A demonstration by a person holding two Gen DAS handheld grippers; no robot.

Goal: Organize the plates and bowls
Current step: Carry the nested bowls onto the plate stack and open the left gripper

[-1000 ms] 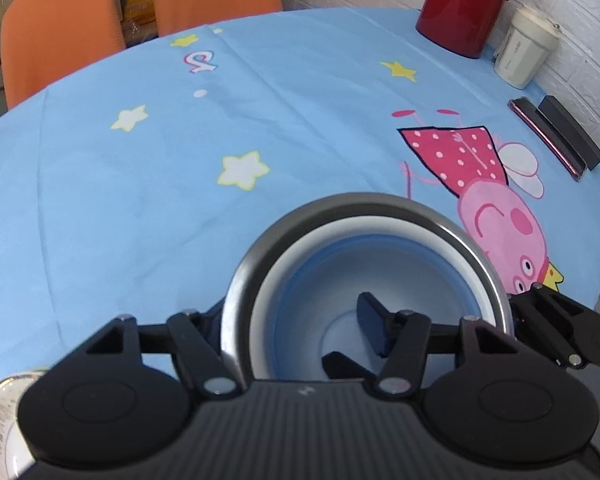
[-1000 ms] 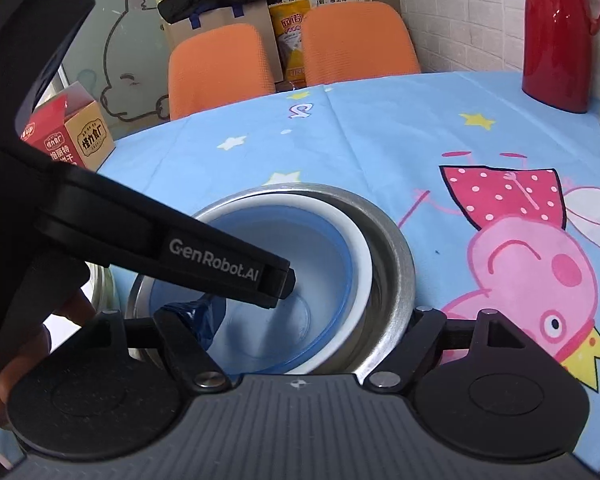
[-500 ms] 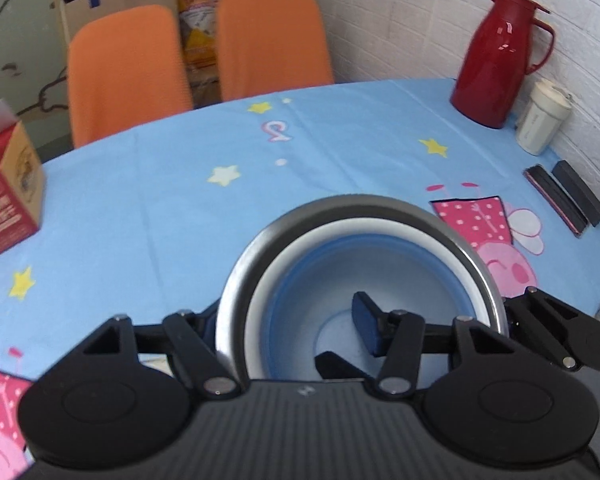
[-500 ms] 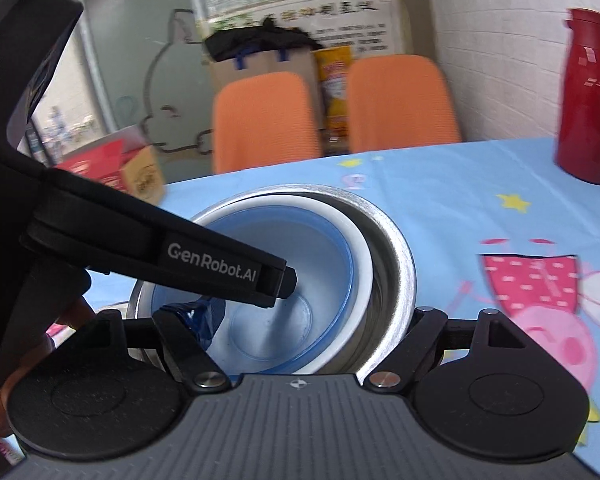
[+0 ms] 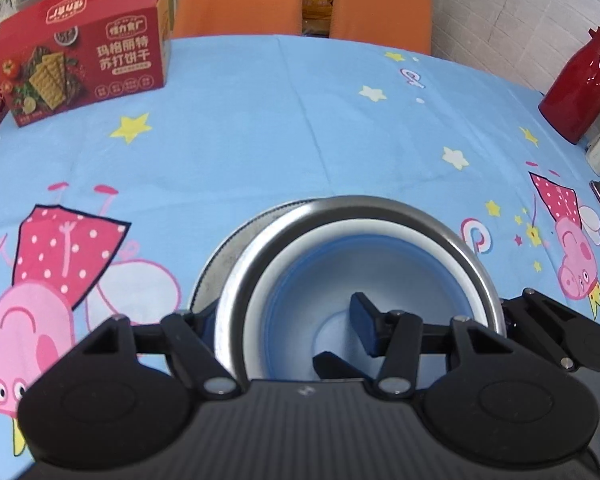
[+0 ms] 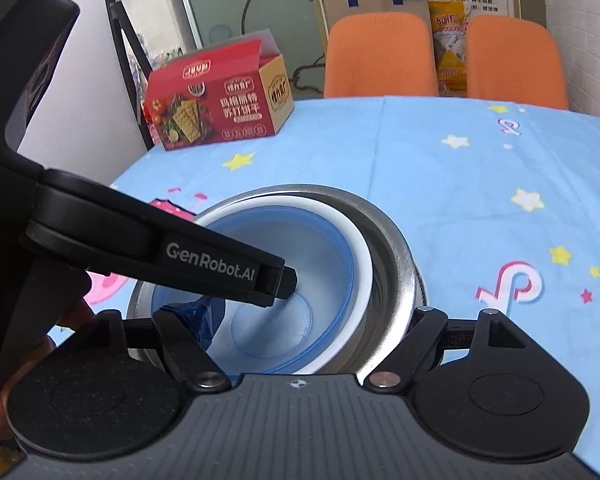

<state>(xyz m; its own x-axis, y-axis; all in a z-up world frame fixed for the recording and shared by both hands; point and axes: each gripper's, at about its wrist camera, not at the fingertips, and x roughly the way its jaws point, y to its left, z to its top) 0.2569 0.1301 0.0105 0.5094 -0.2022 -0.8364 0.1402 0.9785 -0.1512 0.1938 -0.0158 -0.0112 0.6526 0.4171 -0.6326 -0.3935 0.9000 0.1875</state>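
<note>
A stack of nested bowls fills the lower middle of both views: a steel bowl outermost, a white bowl in it, a blue bowl innermost. My left gripper is shut on the stack's near-left rim, one finger inside, one outside. My right gripper is shut on the stack's other side; its fingers show inside the blue bowl in the left wrist view. A steel plate's edge shows just under the stack, behind its left side.
The round table has a blue cartoon tablecloth. A red cracker box stands at the far left. A red thermos, a white object and a phone sit at the right edge. Two orange chairs stand behind.
Both grippers have carried the bowl stack leftward across the table. The cracker box has come into view, the thermos has slid to the right edge, and a steel plate now shows under the stack.
</note>
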